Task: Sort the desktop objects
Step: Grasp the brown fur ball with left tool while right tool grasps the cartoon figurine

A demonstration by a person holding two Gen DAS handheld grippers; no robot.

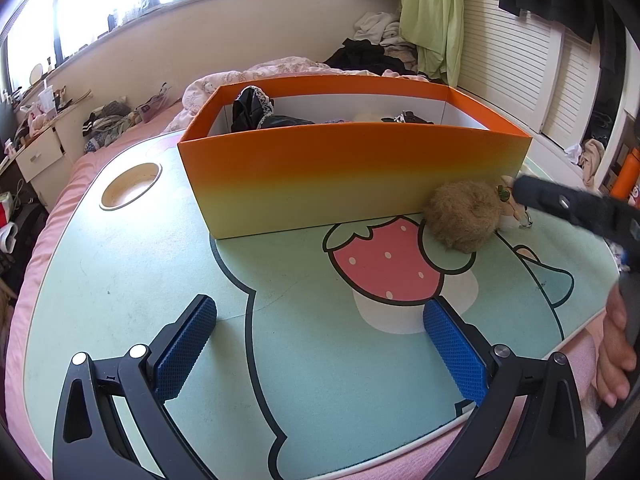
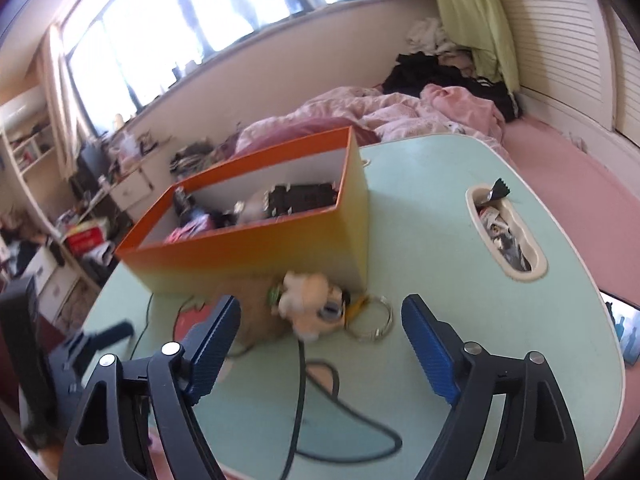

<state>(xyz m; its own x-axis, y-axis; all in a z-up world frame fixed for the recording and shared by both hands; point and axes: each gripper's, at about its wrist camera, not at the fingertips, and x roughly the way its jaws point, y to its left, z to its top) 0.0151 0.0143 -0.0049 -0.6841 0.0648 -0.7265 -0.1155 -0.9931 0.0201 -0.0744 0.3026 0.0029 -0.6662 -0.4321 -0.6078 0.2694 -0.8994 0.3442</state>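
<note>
The right gripper [image 2: 320,344] hangs low over the table with its blue-padded jaws apart and nothing between them, aimed at the small plush keychain toy [image 2: 310,304] just ahead of its tips. I judge it is lined up to take the toy as the next thing to sort. The view from it is blurred, so fine detail is uncertain.

The toy has a shaggy tan-brown fur ball [image 1: 460,216] for a body, a pale cream-peach head with a small green ornament, and a silver metal split ring [image 2: 372,318] lying beside it. It lies on the table, its fur against the near wall of the orange-to-yellow open cardboard box [image 1: 352,176], near the box's right corner.

That box already holds dark and pink odds and ends, so it is probably the sorting bin, which would explain the toy waiting at its foot.

The left gripper [image 1: 320,344] hovers released and empty over the mint-green lap table [image 1: 120,280] with its strawberry print, well clear of the toy.
</note>
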